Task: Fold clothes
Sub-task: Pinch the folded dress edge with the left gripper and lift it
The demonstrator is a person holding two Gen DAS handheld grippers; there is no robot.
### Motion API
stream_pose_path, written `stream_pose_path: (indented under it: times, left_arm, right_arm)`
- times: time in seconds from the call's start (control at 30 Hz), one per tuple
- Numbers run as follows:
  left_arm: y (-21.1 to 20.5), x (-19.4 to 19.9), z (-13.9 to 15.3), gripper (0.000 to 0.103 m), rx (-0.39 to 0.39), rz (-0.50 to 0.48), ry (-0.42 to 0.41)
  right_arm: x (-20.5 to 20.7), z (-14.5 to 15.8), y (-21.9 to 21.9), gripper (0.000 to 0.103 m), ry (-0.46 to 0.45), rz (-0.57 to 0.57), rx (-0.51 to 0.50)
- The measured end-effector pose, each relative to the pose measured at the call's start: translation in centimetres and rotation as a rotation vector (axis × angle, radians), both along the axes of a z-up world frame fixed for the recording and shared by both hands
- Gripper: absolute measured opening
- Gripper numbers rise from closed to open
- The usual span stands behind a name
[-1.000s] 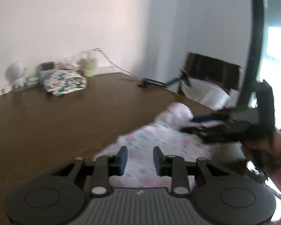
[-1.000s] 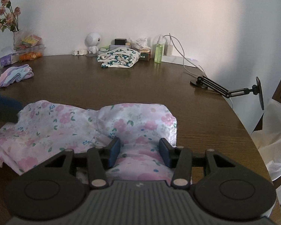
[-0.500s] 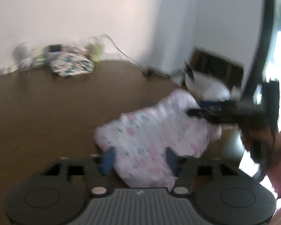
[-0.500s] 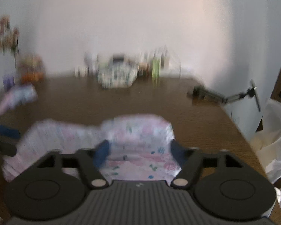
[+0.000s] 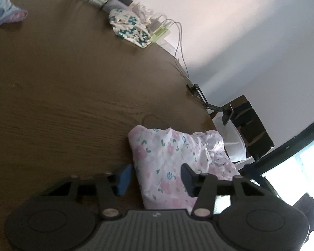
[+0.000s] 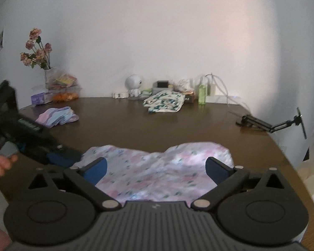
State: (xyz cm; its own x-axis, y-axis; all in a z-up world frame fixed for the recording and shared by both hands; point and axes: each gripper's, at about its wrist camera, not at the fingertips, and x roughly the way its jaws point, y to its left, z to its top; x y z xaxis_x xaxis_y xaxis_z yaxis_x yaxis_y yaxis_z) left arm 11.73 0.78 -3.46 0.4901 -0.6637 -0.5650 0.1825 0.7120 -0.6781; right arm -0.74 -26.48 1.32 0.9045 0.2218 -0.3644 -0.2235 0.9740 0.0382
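- Since a second ago your left view has rolled hard, so the brown table (image 5: 52,87) now slants across it, and the pink floral garment (image 5: 169,159) has gone from a loose spread to a tighter bundle
- Your right gripper (image 6: 156,168) had its jaws narrow on the garment (image 6: 157,167); now they stand wide and are opening, cloth lying between the pads, untouched
- Your left gripper (image 5: 155,177) is closing, jaws fairly narrow, the garment's edge between them; pads not yet pressing
- At 12 o'clock in the right view sits a green-patterned folded cloth (image 6: 163,103); at 10 o'clock a pastel striped one (image 6: 56,117)
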Motion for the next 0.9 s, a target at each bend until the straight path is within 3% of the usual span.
stream_pose_path:
  times: [0.07,0.3,0.53,0.8,0.87,0.9]
  left_arm:
    - [-0.2,0.6,-0.4,0.011,0.012,0.02,0.032]
    - [-0.1,1.1,-0.8,0.003,-0.047,0.057,0.069]
    - [-0.7,1.0,2.0,0.003,-0.11,0.043,0.007]
    - [-2.3,0.6,4.6,0.003,-0.142,-0.002,-0.035]
    - [-2.6,0.3,5.0,0.003,-0.145,-0.008,-0.043]
    - [-2.8,0.2,5.1,0.003,-0.147,-0.01,-0.045]
  right_arm:
    - [-0.3,-0.3,0.5,0.102,0.01,0.014,0.006]
    - [-0.6,-1.0,4.5,0.102,0.028,0.122,-0.09]
    - [-0.9,-2.3,10.0,0.102,0.04,0.167,-0.27]
    - [1.1,-4.0,15.5,0.102,0.001,-0.039,-0.538]
    - [1.9,-4.5,16.3,0.099,0.001,-0.109,-0.586]
    - [2.3,-4.7,16.6,0.09,-0.002,-0.148,-0.606]
